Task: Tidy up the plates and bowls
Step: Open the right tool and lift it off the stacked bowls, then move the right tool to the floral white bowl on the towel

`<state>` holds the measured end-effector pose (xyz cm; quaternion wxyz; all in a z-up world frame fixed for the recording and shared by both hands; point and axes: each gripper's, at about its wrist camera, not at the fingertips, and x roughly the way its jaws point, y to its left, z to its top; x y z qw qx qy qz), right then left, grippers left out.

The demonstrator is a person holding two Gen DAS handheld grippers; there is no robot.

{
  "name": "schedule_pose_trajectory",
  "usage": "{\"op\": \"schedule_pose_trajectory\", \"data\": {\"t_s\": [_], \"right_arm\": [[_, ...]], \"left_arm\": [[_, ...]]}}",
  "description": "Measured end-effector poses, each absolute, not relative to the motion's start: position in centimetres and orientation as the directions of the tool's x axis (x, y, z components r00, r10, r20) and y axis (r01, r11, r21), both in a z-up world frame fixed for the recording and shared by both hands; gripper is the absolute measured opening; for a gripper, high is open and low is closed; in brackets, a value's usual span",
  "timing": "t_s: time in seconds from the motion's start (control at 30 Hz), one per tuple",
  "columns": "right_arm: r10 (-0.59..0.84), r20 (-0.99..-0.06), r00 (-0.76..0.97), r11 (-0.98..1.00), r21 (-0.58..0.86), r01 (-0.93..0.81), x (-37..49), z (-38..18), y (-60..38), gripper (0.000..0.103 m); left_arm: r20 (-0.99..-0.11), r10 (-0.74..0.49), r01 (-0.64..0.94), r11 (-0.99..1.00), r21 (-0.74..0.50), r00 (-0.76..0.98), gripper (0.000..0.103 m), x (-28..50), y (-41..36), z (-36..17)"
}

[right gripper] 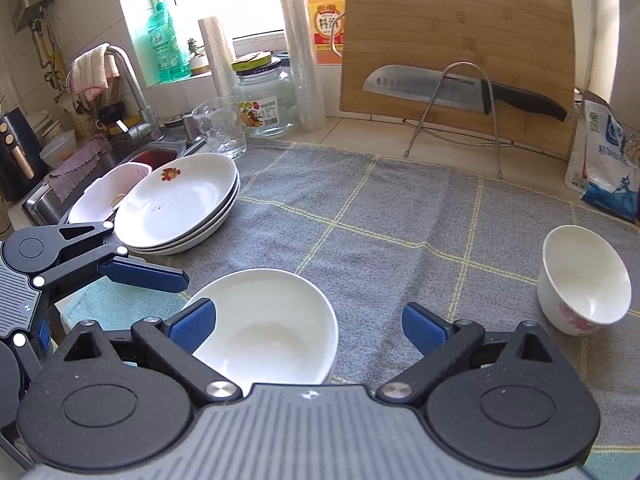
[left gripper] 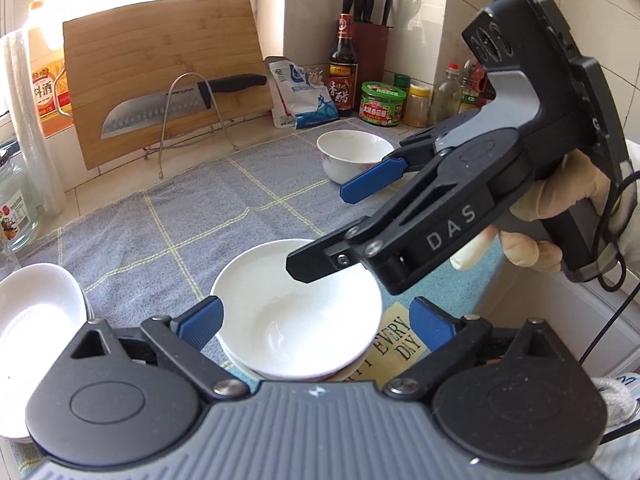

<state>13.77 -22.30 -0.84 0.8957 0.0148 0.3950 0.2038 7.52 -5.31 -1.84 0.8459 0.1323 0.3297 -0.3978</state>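
Observation:
A white bowl rests on the grey checked cloth, apparently nested in another bowl whose reddish rim shows beneath it. My left gripper is open, its blue pads on either side of the bowl without pressing it. My right gripper is open too, one black finger hanging over the bowl's far rim. A small flowered bowl stands apart on the cloth. White plates are stacked at the cloth's edge. The left gripper's upper finger reaches in beside them.
A bamboo cutting board with a large knife leans on a wire rack at the back. Sauce bottles and jars fill the corner. A glass cup, a jar and the sink lie behind the plates.

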Motion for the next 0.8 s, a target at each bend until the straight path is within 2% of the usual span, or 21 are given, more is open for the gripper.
{"op": "schedule_pose_trajectory", "data": {"t_s": [0.17,0.27,0.4,0.7,0.8], "right_arm": [[0.3,-0.687,0.662,0.951,0.162,-0.263,12.4,-0.2,-24.6,0.102],[0.276,-0.672,0.687,0.96,0.167,-0.222,11.8,0.0,-26.6,0.103],[0.255,-0.657,0.709,0.966,0.152,-0.208,11.8,0.2,-29.7,0.103],[0.305,-0.651,0.696,0.952,0.175,-0.253,13.2,-1.1,-38.2,0.103],[0.312,-0.66,0.684,0.948,0.169,-0.27,14.1,-1.9,-41.0,0.103]], "left_arm": [[-0.656,-0.64,0.815,0.576,-0.064,0.4,0.101,8.0,-7.2,-1.4],[-0.672,-0.637,0.84,0.542,-0.041,0.378,0.102,7.9,-9.3,-1.1],[-0.651,-0.654,0.856,0.516,-0.01,0.387,0.102,7.1,-11.8,-0.8],[-0.705,-0.589,0.826,0.563,-0.009,0.394,0.102,6.9,-20.6,-3.3],[-0.723,-0.565,0.786,0.616,-0.049,0.398,0.102,7.6,-23.1,-4.3]]}}
